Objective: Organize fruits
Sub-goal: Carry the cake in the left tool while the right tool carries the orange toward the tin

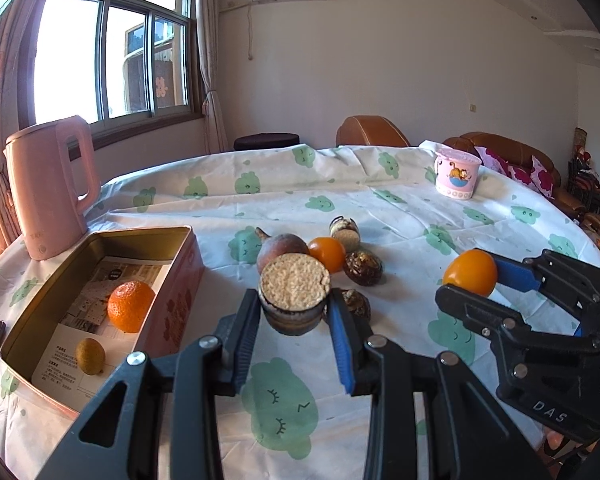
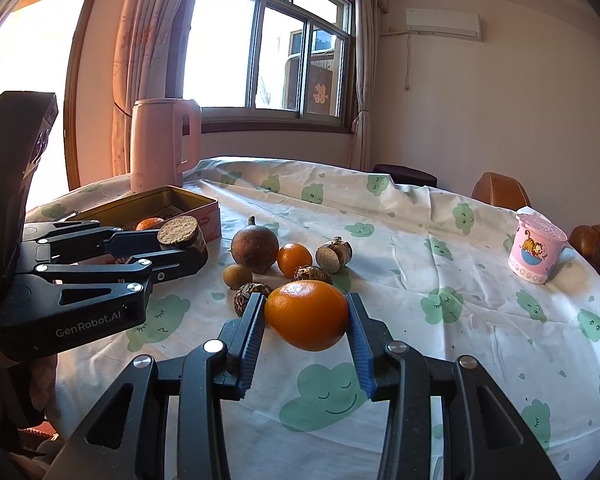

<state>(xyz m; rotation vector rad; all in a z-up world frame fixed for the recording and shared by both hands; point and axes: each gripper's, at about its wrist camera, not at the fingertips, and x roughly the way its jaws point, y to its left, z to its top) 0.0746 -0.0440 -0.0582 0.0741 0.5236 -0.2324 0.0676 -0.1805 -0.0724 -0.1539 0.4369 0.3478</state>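
Two grippers are loaded at once. From the left wrist view, the left gripper [image 1: 294,306] pinches a dark round fruit [image 1: 294,294] with a flat, pale, grainy cut face turned up, just above centre of the frame; the pads press on its dark sides below the cut. It looks firm and light, and its rough skin should grip well, so holding it by the sides and off the crumbly-looking face seems right. At lower left lies the open tin [image 1: 100,300], holding a mandarin [image 1: 131,306] and a small yellow-green fruit [image 1: 92,356] on printed paper. At right the right gripper [image 1: 474,280] clamps an orange [image 1: 470,272] above the cloth [image 1: 380,208]. From the right wrist view, that orange fills the centre [image 2: 307,316], pinched across its widest part between the ribbed pads. Its skin is smooth and glossy, probably a little slippery and slightly soft, so a hard squeeze could bruise it, while a hold off the middle may let it roll out. Behind it on the cloth [image 2: 440,220] wait a brown round fruit [image 2: 255,249], a second orange [image 2: 294,259], another cut fruit [image 2: 334,256] and some scaly brown ones [image 2: 312,274]. At left the left gripper [image 2: 184,246] carries its cut fruit [image 2: 182,236] near the tin [image 2: 168,204]. A pink kettle [image 2: 164,142] stands behind.
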